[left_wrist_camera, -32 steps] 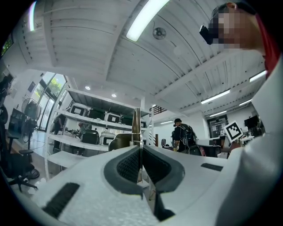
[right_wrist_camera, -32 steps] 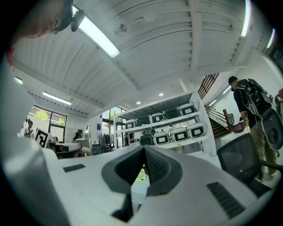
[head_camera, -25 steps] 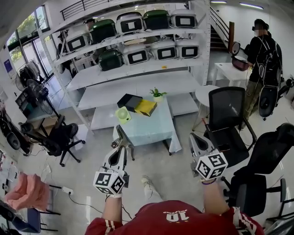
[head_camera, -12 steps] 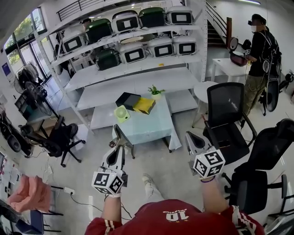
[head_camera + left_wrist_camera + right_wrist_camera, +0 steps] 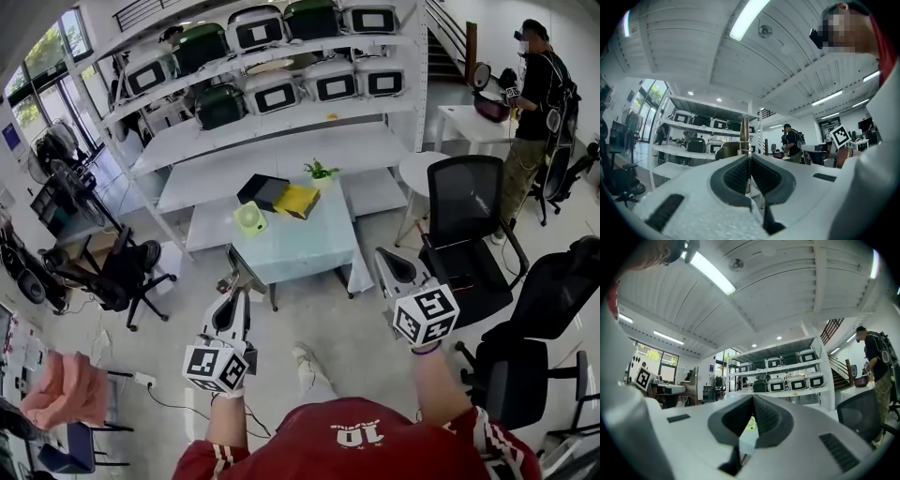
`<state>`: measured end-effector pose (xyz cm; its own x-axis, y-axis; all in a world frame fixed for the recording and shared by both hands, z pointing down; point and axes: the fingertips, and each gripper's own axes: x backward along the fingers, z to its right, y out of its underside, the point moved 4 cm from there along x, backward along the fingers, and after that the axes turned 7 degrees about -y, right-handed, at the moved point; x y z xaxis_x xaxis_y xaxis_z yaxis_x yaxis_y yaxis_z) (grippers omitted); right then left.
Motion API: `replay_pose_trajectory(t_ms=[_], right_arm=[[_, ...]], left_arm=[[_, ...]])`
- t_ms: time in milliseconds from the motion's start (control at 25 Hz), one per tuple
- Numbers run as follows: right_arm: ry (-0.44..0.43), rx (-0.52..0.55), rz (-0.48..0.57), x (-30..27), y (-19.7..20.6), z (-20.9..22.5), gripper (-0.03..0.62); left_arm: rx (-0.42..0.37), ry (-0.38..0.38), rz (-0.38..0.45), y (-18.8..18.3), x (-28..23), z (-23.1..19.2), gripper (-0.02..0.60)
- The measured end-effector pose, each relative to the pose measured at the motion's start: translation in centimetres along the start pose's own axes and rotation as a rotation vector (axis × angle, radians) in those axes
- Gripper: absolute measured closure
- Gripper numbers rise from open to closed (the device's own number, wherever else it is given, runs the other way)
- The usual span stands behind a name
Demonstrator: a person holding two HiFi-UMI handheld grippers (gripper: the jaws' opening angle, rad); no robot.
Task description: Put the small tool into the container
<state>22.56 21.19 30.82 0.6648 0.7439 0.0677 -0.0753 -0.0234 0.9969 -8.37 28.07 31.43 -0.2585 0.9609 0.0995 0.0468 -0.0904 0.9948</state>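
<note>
The left tongs (image 5: 237, 294) and right tongs (image 5: 382, 257), both clenched and empty, hover just short of the tabletop (image 5: 302, 249).

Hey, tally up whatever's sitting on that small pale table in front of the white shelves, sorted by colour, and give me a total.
Black: 1, flat black box
Yellow: 1, flat yellow box
Green: 2, pale green round object and small green potted plant
Total: 4
</note>
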Motion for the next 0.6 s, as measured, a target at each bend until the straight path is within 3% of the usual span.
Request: replay_pose_trajectory(t_ms=[600], right_arm=[[-0.041, -0.034, -0.047, -6.0, 2.7, 0.5, 0.589]], left_arm=[[0.021, -0.023, -0.012, 2.4, -3.3, -4.4, 0.58]])
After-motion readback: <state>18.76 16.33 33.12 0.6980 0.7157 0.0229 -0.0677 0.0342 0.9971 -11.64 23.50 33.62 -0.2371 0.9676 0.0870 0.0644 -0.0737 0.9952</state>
